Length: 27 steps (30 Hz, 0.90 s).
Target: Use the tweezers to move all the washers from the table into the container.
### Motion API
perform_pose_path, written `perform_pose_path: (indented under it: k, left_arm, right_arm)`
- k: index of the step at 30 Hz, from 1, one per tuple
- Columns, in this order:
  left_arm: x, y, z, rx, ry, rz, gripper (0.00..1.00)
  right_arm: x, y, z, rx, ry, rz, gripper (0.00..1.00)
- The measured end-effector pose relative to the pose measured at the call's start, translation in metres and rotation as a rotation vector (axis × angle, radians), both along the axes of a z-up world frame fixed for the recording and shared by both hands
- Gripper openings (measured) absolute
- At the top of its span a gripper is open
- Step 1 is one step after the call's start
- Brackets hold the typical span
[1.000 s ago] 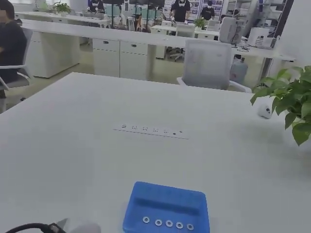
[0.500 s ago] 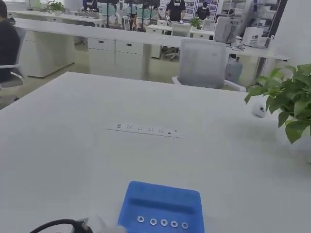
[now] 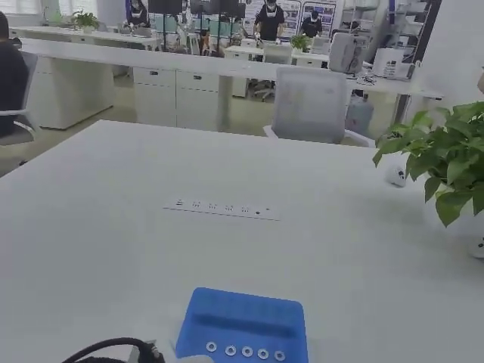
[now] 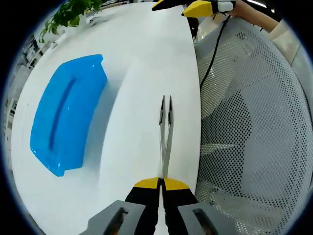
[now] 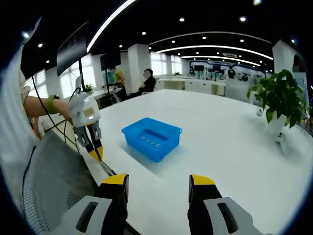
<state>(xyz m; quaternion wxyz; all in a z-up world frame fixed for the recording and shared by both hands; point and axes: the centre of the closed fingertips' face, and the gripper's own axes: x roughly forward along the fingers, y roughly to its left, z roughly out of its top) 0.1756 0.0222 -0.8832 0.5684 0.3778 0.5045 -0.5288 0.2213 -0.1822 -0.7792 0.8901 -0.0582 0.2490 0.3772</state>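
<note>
Left tool (image 4: 161, 183): clamped on the handle end of the tweezers (image 4: 166, 132), close to the near edge of the desk (image 3: 113, 249).
Tweezers: long and slim, tips a hair apart with nothing between them. They point along the desk's edge, beside the container (image 3: 246, 311) and apart from it.
Right tool (image 5: 159, 183): jaws wide, holding nothing, facing the container across the desk.
Container: blue tray, sitting on the desk.
Washers (image 3: 246, 351): five in a row on the container's floor, toward its near wall.
Chair (image 4: 254, 122): white mesh, just beside the desk edge by the left tool.
Plant (image 3: 446, 162): leafy, green, at the desk's right side.
</note>
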Motion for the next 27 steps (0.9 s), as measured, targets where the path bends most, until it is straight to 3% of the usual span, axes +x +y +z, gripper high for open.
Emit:
perform_pose_path:
  k: [5, 19, 25, 27]
  left_arm:
    - [0.0, 0.0008, 0.0002, 0.026, -0.011, -0.005, 0.0]
    - [0.0011, 0.0019, 0.0007, 0.028, -0.031, 0.034, 0.0]
    - [0.0019, 0.0043, 0.0025, -0.065, -0.053, 0.152, 0.0]
    - [0.0022, 0.01, 0.0039, -0.091, -0.075, 0.198, 0.08]
  right_arm:
    - [-0.0004, 0.003, 0.001, 0.006, -0.012, 0.014, 0.46]
    - [0.0045, -0.0007, 0.0055, 0.05, -0.033, -0.01, 0.48]
    - [0.0049, 0.0002, 0.0048, 0.037, -0.044, -0.008, 0.51]
    - [0.0047, 0.0014, 0.0027, 0.023, -0.043, -0.004, 0.54]
